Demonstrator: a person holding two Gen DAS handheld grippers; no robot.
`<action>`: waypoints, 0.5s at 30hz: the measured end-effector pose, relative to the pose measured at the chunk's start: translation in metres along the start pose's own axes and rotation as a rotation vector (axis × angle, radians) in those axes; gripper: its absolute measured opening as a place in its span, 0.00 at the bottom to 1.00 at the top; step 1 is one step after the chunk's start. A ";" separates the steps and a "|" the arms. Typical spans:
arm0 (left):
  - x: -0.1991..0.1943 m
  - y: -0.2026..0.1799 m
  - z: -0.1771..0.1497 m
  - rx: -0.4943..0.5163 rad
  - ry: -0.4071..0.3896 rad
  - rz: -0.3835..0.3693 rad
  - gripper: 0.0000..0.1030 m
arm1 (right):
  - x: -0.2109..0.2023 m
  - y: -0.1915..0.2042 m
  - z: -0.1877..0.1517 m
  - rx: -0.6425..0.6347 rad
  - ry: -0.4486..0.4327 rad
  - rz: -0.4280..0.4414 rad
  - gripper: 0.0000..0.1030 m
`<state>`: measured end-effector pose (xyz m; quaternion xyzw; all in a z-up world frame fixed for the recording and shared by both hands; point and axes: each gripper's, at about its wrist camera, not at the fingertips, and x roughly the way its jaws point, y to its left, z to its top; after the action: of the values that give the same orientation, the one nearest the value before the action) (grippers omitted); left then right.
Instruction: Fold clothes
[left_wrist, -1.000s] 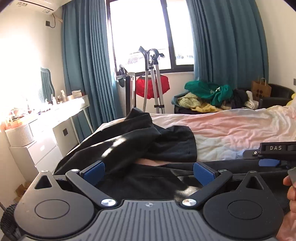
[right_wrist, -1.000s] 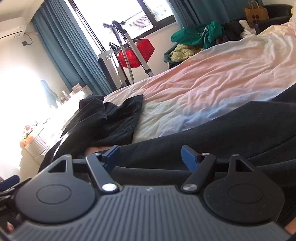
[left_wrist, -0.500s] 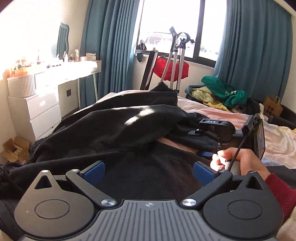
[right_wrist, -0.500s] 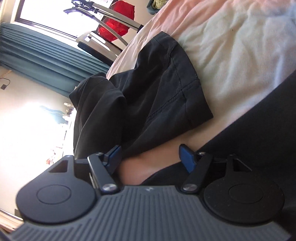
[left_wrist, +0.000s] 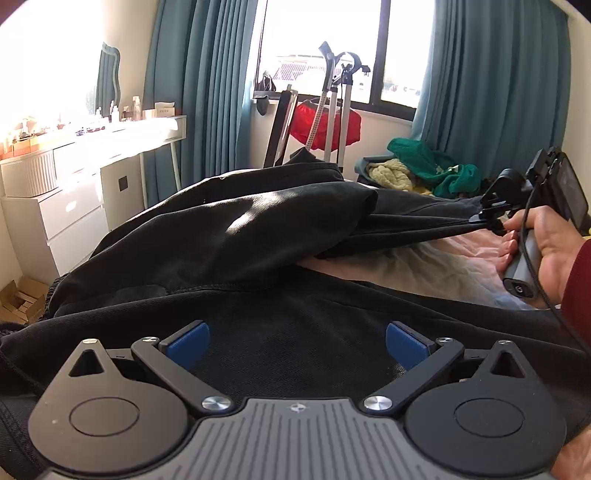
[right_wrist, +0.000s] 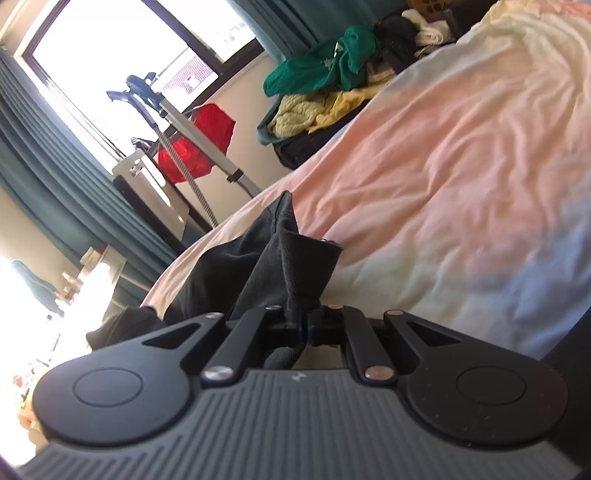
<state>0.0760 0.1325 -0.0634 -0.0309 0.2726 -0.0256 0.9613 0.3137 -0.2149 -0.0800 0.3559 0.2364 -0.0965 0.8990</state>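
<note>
Right tool (right_wrist: 306, 328) is pinching a corner of the black garment (left_wrist: 229, 236), pulling it taut rightward over the bed (right_wrist: 461, 166). Left tool (left_wrist: 295, 343) is hovering spread above the near fabric, garment stretching left-to-right between them

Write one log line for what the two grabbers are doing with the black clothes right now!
left gripper: open, over black garment | right gripper: shut on garment's edge, pulling it taut | bed sheet: under garment
</note>
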 end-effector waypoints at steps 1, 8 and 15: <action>-0.002 -0.001 0.000 0.004 -0.007 -0.010 1.00 | -0.010 -0.009 0.018 -0.013 -0.035 -0.031 0.05; -0.004 -0.008 -0.003 0.021 -0.012 -0.066 1.00 | -0.062 -0.109 0.121 -0.017 -0.213 -0.302 0.05; 0.001 -0.011 -0.002 0.034 -0.013 -0.094 1.00 | -0.058 -0.128 0.163 0.014 -0.127 -0.377 0.05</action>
<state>0.0751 0.1213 -0.0644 -0.0277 0.2641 -0.0753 0.9612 0.2776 -0.4191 -0.0239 0.3049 0.2408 -0.2871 0.8756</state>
